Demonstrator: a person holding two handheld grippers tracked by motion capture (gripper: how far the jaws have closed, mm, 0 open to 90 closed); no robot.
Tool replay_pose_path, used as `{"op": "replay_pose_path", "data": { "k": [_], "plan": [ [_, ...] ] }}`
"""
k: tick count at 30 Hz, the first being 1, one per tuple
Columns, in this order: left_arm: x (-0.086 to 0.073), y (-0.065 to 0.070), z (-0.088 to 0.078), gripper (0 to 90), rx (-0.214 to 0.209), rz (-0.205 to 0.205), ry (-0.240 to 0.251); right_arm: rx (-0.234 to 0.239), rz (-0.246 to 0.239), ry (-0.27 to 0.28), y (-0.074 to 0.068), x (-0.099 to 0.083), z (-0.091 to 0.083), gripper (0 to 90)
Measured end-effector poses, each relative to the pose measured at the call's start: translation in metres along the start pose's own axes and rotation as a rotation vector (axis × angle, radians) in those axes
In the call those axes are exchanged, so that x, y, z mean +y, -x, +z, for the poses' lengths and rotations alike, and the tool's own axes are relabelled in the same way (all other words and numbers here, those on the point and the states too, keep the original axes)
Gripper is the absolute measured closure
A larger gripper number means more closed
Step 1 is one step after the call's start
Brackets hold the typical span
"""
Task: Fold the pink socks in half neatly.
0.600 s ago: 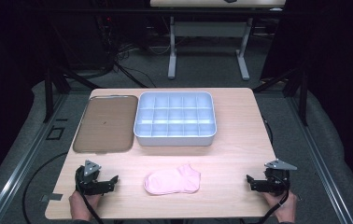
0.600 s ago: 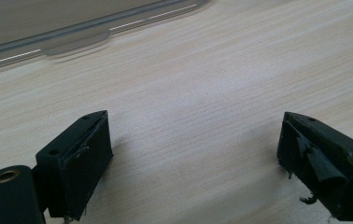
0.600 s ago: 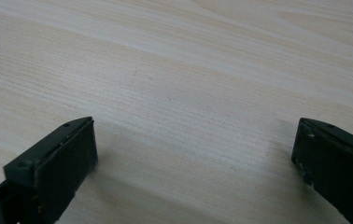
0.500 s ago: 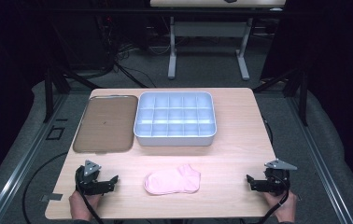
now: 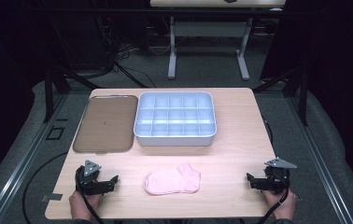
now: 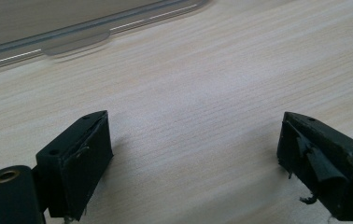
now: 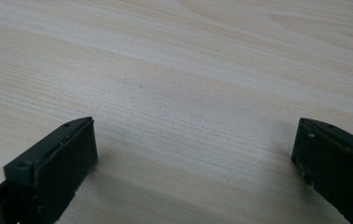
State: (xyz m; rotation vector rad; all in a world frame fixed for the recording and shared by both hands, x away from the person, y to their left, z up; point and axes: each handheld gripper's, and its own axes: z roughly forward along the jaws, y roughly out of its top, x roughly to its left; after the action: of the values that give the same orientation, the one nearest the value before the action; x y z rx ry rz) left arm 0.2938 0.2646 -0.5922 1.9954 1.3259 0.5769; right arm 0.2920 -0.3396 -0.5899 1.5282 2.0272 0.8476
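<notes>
My left gripper (image 5: 112, 181) sits at the near-left of the light wooden table (image 5: 240, 140), jaws spread wide w/ nothing between them, just bare wood. Behind it lies a flat brown rectangular tray (image 5: 104, 123), then a pale grey plastic compartment box (image 5: 175, 119). The pink ankle sock (image 5: 172, 179) lies flat, front-centre, between both grippers, touched by neither. My right gripper (image 5: 250, 180), near-right: jaws fully apart, empty.
</notes>
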Motion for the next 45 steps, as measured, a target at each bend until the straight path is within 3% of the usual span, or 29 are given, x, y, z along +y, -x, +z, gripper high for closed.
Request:
{"op": "replay_pose_path", "data": {
  "k": [14, 21, 29, 38, 45],
  "plan": [
    [0.0, 0.0, 0.0, 7.9, -0.007, 0.005, -0.005, 0.0, 0.0, 0.0, 0.0, 0.0, 0.0, 0.0],
    [0.002, 0.001, 0.001, 5.2, -0.04, 0.045, -0.022, 0.001, -0.001, -0.001, 0.0, 0.0, 0.0, 0.0],
    [0.013, 0.007, -0.011, 3.2, -0.055, 0.039, 0.019, 0.001, -0.001, 0.0, 0.001, 0.0, 0.0, 0.4],
    [0.045, 0.029, -0.032, 0.1, -0.13, 0.053, 0.061, 0.0, 0.003, 0.006, 0.001, 0.0, 0.0, 1.0],
    [0.07, 0.063, -0.038, 0.1, -0.202, 0.104, 0.074, -0.001, 0.003, 0.006, 0.001, 0.0, 0.0, 1.1]
  ]
}}
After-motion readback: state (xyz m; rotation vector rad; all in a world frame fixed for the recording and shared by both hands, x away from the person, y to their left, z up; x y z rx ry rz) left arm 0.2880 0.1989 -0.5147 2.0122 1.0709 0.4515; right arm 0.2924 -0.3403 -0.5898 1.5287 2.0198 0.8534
